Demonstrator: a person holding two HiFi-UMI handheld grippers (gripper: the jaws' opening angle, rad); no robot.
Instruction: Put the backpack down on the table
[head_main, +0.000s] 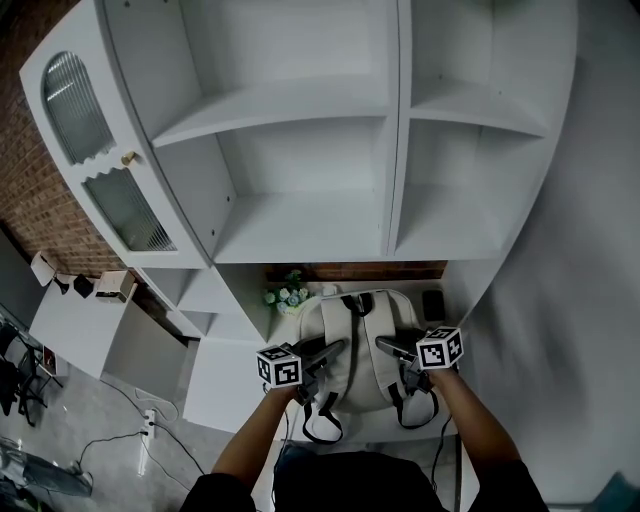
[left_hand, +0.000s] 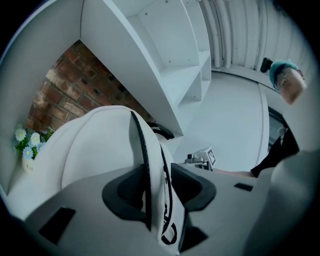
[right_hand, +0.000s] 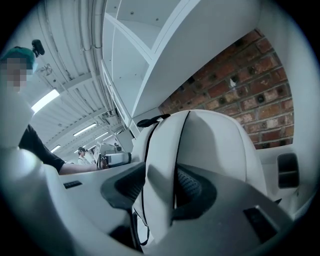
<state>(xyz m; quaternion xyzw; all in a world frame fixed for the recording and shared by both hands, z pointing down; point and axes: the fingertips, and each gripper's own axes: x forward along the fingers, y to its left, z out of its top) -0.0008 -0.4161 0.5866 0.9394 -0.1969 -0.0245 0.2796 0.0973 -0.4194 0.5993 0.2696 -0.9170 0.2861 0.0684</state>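
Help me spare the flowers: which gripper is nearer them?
The left gripper; the flowers stand left of the backpack, while the right gripper is at its far side.

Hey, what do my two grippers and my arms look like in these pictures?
The left gripper and right gripper each have a grey body, black-padded jaws and a white cube with black square markers. The person wears a black short-sleeved top.

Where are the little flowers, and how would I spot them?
Find the big white shelf unit; under its lowest shelf, in front of a brick wall, is a white backpack. The flowers sit just left of the backpack's top. They are the only small thing there with pale blossoms and green leaves.
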